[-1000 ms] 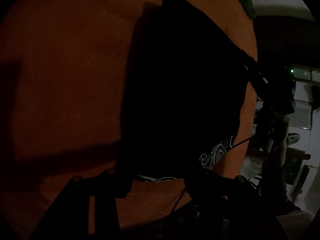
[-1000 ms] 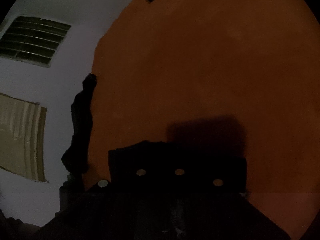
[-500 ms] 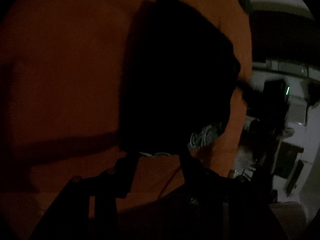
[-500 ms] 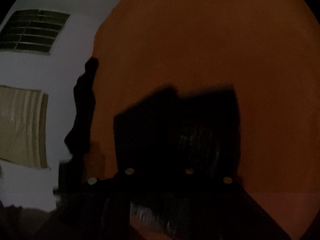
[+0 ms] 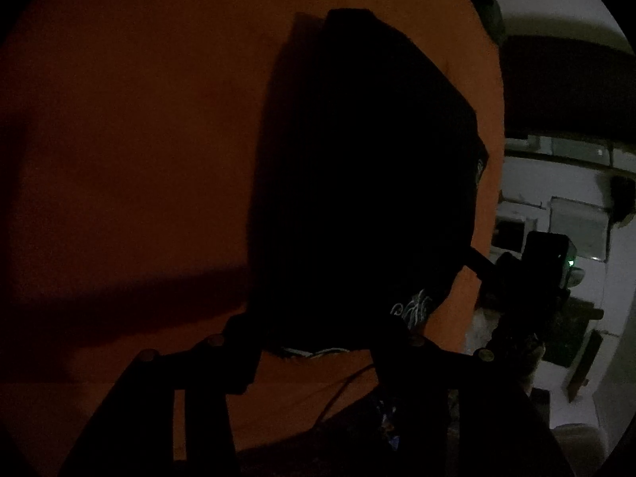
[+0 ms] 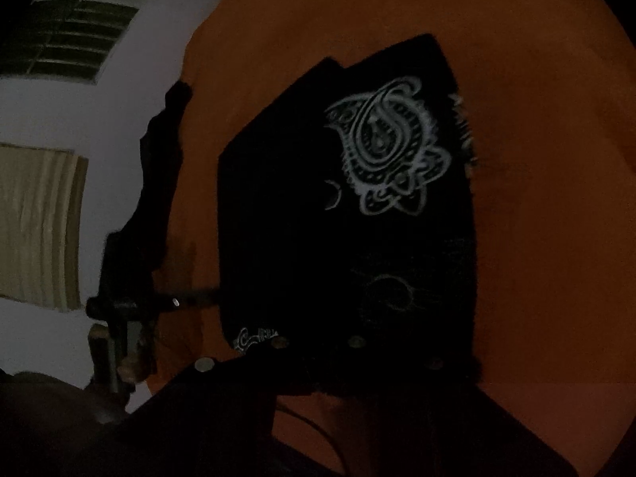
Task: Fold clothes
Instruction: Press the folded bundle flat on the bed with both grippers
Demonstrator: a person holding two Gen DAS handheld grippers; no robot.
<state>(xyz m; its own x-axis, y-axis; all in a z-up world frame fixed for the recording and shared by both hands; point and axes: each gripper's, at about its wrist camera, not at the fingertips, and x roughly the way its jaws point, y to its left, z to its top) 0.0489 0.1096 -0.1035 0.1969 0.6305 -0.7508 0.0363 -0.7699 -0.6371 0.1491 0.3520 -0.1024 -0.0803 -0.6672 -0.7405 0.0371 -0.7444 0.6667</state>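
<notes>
A black printed garment (image 6: 346, 214) lies folded on the orange worktop (image 6: 536, 79); the left tool (image 5: 318, 357) is opening at its edge, the right tool (image 6: 318, 361) seems closed on its hem, so dragging could undo the fold.

Orange surface (image 5: 139, 139); louvred window (image 6: 75, 39); beige curtain (image 6: 35, 222).

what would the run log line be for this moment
task: fold clothes | black printed garment on orange sheet | left claw: opening, at garment's near edge | right claw: shut, at side edge
</notes>
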